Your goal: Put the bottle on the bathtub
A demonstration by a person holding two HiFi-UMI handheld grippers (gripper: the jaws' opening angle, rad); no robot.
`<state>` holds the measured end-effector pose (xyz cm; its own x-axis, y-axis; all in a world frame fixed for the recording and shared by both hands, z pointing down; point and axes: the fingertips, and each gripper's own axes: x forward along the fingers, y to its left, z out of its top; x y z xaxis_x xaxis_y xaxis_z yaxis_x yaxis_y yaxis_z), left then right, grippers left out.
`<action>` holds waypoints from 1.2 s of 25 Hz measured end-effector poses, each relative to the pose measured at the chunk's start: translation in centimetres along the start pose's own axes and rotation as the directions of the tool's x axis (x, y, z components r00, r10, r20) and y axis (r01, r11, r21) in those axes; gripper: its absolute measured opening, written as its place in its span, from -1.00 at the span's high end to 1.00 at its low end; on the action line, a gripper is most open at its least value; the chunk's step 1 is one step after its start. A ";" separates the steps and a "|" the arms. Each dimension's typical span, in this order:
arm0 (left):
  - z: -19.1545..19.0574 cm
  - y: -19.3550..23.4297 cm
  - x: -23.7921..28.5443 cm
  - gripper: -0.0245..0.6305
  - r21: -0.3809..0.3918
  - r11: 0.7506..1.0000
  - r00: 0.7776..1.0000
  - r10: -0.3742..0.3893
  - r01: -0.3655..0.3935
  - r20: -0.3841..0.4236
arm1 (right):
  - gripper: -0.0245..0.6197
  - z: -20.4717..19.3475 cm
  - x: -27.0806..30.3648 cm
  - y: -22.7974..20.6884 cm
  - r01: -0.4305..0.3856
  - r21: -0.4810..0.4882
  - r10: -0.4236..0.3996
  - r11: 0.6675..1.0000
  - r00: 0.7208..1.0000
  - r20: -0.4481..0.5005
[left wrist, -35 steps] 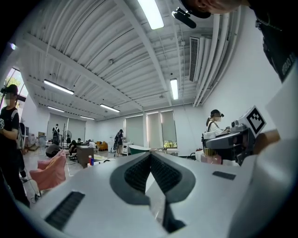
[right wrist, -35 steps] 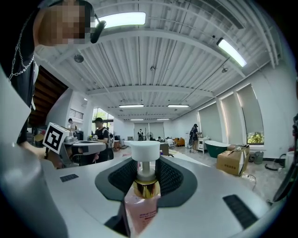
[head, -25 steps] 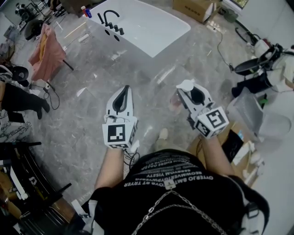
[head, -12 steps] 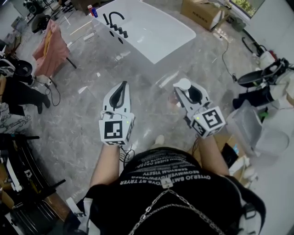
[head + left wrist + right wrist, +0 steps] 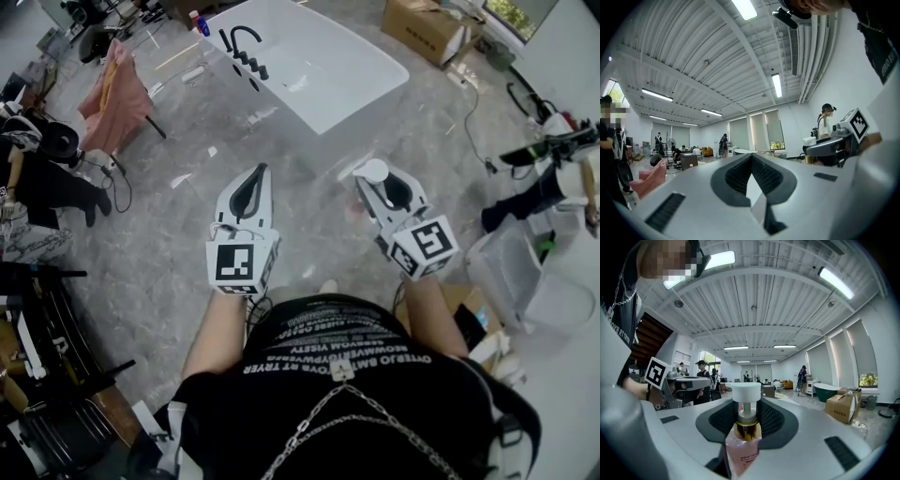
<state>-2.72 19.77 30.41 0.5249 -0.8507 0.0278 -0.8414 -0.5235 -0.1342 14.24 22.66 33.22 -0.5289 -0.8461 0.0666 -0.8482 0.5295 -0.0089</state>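
Observation:
A pink pump bottle with a gold collar and white pump head stands between the jaws of my right gripper, which is shut on it at chest height. My left gripper is held level beside it, jaws closed together with nothing between them; in the left gripper view the left gripper shows only ribbed pads meeting. The white bathtub with a black faucet lies on the marble floor well ahead of both grippers.
A pink cloth hangs on a stand at the left. Cardboard boxes sit at the back right. Clear plastic bins and cables crowd the right side. Black racks stand at the lower left. Other people stand far off.
The bathtub has shifted slightly right and nearer in the head view as the person moves forward. Both grippers keep their pose, and the bottle stays held.

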 end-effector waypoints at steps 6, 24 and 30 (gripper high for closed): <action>0.1 1.2 0.1 0.92 -0.016 0.999 0.999 0.037 -0.037 -0.021 | 0.56 0.3 0.9 0.0 -0.023 -0.007 0.023 1.000 1.000 0.012; -2.6 3.6 6.3 0.92 -0.019 1.000 0.999 -0.021 0.021 -0.042 | 0.56 -0.9 6.1 -3.0 0.011 0.019 -0.011 1.000 1.000 -0.012; -2.5 5.7 10.0 0.92 -0.010 0.999 0.998 -0.047 0.046 -0.039 | 0.56 -0.4 9.8 -4.8 0.020 0.017 -0.020 1.000 1.000 -0.016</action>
<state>-2.54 8.16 32.40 0.5583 -0.8265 0.0727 -0.8174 -0.5629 -0.1225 13.13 11.82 34.27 -0.5114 -0.8553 0.0831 -0.8591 0.5112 -0.0245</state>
